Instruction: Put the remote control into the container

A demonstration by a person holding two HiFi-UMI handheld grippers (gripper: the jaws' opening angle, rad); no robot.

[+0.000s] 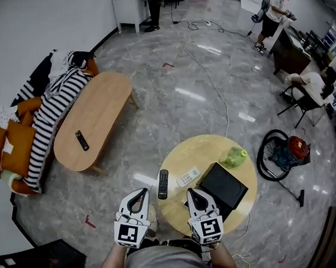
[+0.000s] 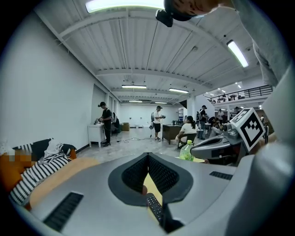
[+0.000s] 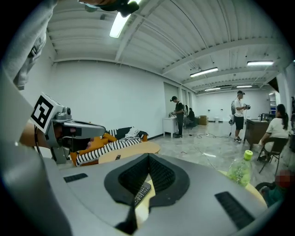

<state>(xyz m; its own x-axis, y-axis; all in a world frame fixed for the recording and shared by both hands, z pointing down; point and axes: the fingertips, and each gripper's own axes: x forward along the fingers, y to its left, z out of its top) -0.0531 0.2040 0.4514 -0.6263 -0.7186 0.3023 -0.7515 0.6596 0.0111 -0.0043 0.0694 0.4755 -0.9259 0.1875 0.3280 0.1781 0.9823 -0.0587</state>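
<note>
Remote control (image 1: 163, 183) lies ahead; left gripper (image 1: 141, 191), right gripper (image 1: 191, 191) closed, parallel.

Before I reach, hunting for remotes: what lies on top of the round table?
A black remote, a white remote, a black container and a green bottle. The right claw covers the near edge.

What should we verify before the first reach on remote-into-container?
1. left gripper shut, nothing held: ok.
2. right gripper shut, nothing held: ok.
3. black remote lies free on the round table, just ahead of the left gripper: ok.
4. container on the same table, inside clear: cannot tell, too dark.
5. Single target: not ok; a white remote lies beside the black one, and a second black remote sits on the oval table.
</note>
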